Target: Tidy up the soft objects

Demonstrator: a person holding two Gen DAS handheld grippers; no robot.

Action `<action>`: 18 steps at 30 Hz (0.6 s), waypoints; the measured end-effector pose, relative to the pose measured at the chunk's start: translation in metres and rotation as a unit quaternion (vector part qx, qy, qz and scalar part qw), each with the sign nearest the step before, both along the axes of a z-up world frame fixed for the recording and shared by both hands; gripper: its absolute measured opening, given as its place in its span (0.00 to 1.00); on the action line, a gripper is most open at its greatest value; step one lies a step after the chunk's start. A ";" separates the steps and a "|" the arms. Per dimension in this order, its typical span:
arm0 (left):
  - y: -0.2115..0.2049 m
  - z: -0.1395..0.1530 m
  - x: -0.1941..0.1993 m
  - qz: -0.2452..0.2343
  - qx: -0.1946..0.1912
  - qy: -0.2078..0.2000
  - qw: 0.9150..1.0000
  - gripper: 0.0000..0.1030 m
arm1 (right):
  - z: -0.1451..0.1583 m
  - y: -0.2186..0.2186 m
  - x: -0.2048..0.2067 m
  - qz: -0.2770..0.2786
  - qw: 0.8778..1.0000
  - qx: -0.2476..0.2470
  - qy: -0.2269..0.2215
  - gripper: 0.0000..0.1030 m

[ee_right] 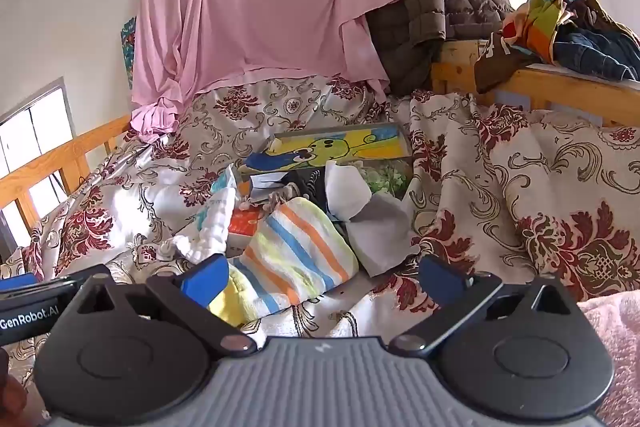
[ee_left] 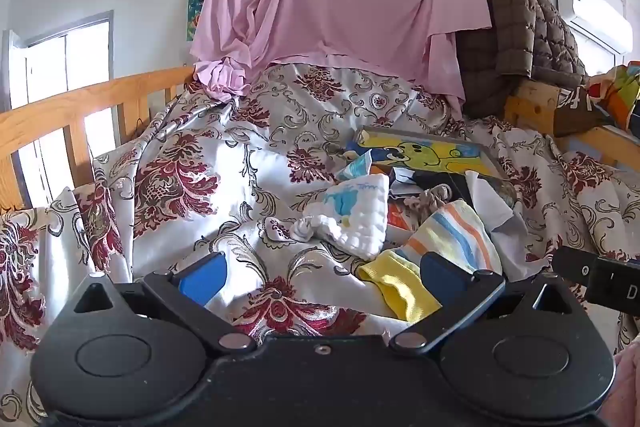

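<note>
You are holding the left gripper (ee_left: pixel 320 277) spread wide above the floral bedspread (ee_left: pixel 192 187), nothing between its blue pads. Your right gripper (ee_right: pixel 322 277) is likewise gaping, empty. The striped cloth (ee_right: pixel 296 255) is lying just beyond the right gripper's left pad, touching the white quilted cloth (ee_left: pixel 356 215) on its left. The cartoon picture (ee_right: pixel 340 145) is sitting farther back.

Right gripper (ee_right: pixel 322 277) agape – striped towel (ee_right: pixel 296 251) just beyond, untouched.
</note>
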State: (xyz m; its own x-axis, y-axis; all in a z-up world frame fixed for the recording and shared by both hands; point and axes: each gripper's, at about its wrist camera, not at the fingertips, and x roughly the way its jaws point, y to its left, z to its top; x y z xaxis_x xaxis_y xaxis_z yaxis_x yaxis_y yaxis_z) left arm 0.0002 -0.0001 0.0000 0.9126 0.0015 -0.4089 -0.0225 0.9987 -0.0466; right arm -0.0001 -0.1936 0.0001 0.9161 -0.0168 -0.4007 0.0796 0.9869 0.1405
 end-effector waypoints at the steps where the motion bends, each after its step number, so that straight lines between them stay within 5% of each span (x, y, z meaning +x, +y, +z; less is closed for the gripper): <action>1: 0.000 0.000 0.000 0.000 0.001 0.000 1.000 0.99 | 0.000 0.000 0.000 0.000 1.000 0.000 0.000 1.00; 18: 0.003 0.000 -0.001 -0.001 -0.009 -0.002 1.000 0.99 | 0.000 0.001 0.001 0.000 1.000 0.000 0.000 1.00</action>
